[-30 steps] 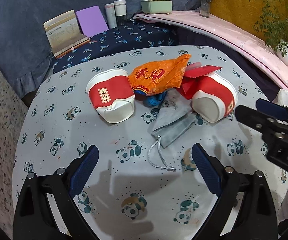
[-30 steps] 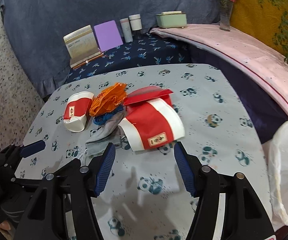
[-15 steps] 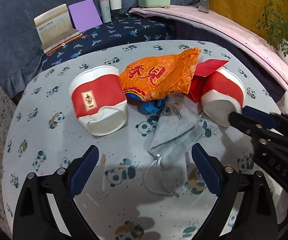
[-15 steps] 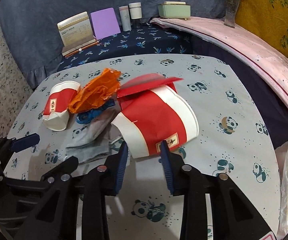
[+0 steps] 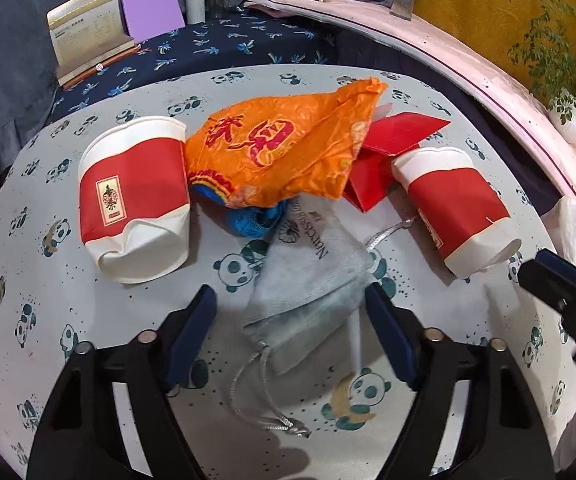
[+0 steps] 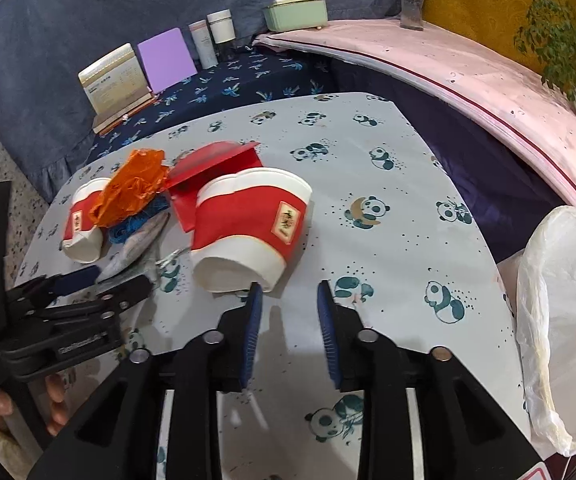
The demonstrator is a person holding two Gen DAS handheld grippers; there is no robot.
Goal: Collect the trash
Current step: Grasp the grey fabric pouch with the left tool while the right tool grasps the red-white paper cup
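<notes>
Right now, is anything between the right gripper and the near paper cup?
Nothing visible. The right gripper is open right at the base of the near paper cup, its left finger at the base rim. The red envelope lies behind the cup.

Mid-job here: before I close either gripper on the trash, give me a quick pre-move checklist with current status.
1. Left gripper open around the grey pouch: ok.
2. Pouch drawstring clear of the fingers: cannot tell; it trails between them.
3. Right gripper gripping the near paper cup: not ok; jaws apart, one pad only at the cup's base.
4. White trash bag mouth open: ok, at the table's right edge.
5. Orange wrapper clear of the pouch: not ok, it overlaps it.
</notes>
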